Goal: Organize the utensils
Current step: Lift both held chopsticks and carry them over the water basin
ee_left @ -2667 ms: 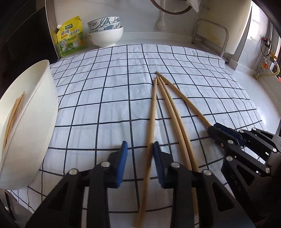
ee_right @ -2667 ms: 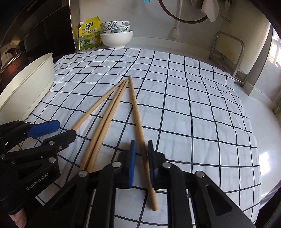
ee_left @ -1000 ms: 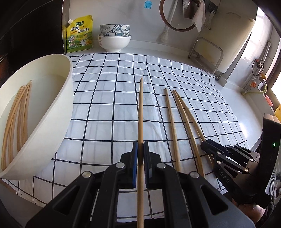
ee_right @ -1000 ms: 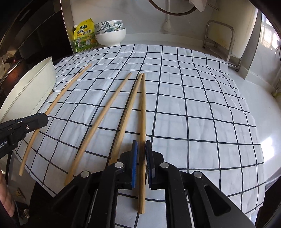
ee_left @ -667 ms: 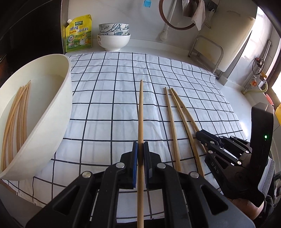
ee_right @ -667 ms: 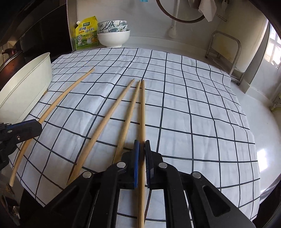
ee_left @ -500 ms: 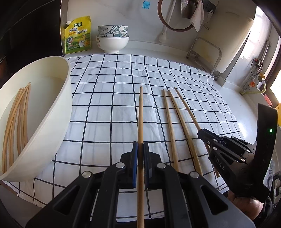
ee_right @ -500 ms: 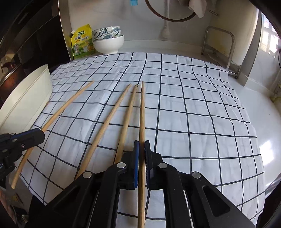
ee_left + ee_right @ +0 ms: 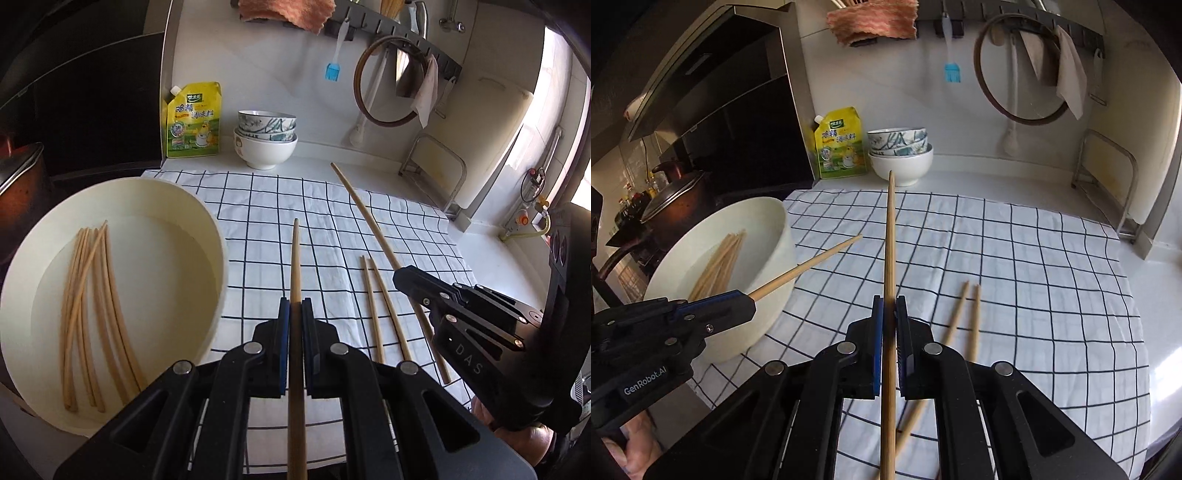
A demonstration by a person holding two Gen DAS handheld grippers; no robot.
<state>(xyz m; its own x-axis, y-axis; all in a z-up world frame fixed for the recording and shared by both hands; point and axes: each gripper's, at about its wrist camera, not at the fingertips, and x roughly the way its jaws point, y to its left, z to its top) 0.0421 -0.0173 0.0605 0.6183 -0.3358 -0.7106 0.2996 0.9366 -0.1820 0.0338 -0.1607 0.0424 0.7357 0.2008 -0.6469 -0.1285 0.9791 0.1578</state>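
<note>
My left gripper is shut on a long wooden chopstick and holds it above the checked cloth, just right of the white basin. The basin holds several chopsticks. My right gripper is shut on another chopstick, lifted and pointing at the back wall. It shows in the left wrist view with its chopstick. The left gripper shows in the right wrist view with its chopstick beside the basin. Two chopsticks lie on the cloth; they show in the left wrist view too.
A yellow-green pouch and stacked bowls stand at the back. A pot sits on the stove at the left. A metal rack and a cutting board stand at the right. The checked cloth covers the counter.
Both grippers have lifted their chopsticks off the cloth and risen. The left one has moved nearer the basin. Two chopsticks stay on the cloth.
</note>
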